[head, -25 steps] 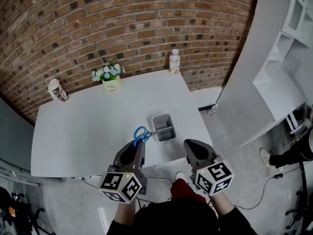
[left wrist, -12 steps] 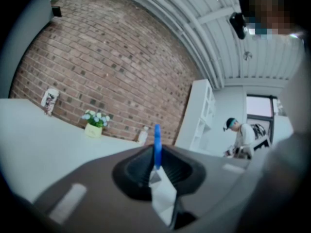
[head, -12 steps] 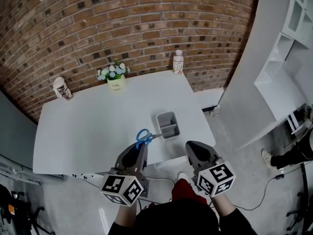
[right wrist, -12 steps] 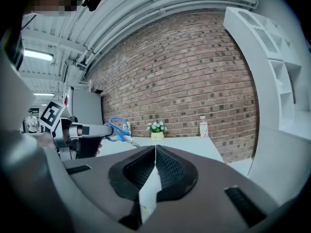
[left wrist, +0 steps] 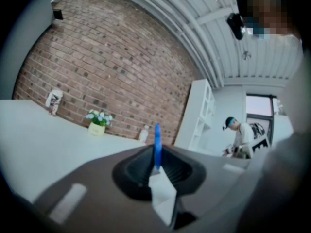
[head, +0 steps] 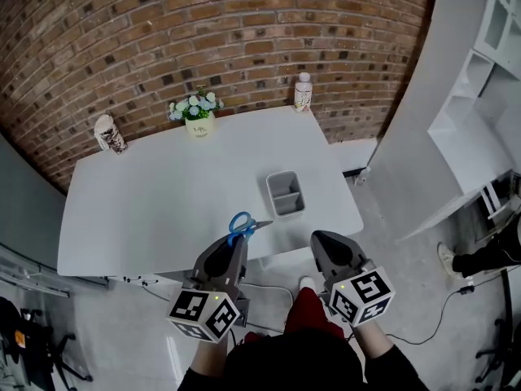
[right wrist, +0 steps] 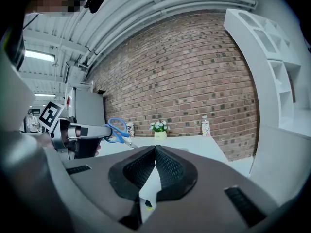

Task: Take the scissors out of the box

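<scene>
L gripper [head: 234,243] was clamped on the blue handle of the scissors [head: 242,225], held level above the table's [head: 138,218] near edge, R gripper [head: 317,238] shut & empty alongside, prob just idle, w/ the box [head: 285,194] further back, apart from the blades, so extraction looked done.

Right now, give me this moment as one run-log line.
left gripper: shut on scissors | scissors: out of box, over table near edge | right gripper: shut, empty
</scene>
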`<state>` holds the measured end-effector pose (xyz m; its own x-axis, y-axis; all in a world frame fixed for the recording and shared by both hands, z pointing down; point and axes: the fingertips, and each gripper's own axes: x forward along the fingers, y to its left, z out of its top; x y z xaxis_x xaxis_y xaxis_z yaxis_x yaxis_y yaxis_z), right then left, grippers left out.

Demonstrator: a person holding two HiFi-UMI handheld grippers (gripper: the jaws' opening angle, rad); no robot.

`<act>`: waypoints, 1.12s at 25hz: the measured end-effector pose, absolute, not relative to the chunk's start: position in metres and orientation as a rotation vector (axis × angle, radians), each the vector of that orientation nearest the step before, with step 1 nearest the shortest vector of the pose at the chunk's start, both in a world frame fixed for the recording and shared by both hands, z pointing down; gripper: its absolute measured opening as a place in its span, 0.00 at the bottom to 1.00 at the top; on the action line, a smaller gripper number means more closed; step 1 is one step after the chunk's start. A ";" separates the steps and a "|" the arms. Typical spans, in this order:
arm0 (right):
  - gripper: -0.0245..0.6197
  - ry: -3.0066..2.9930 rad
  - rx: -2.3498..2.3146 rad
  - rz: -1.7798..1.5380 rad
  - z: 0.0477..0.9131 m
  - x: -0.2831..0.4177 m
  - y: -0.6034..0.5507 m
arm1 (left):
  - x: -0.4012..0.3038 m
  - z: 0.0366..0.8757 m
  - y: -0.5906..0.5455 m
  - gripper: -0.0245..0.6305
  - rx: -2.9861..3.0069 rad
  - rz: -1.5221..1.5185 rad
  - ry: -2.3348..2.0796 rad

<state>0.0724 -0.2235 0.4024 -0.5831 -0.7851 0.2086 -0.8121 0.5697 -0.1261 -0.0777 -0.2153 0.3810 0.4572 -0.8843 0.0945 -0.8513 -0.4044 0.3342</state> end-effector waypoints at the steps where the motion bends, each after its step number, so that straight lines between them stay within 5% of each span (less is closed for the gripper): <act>1: 0.05 -2.667 1.363 0.317 0.403 0.072 -0.221 | -0.078 0.382 -0.212 0.10 2.375 -0.136 -1.475; 28: 0.05 -2.632 1.326 0.319 0.418 0.052 -0.150 | -0.088 0.402 -0.141 0.10 2.350 -0.086 -1.444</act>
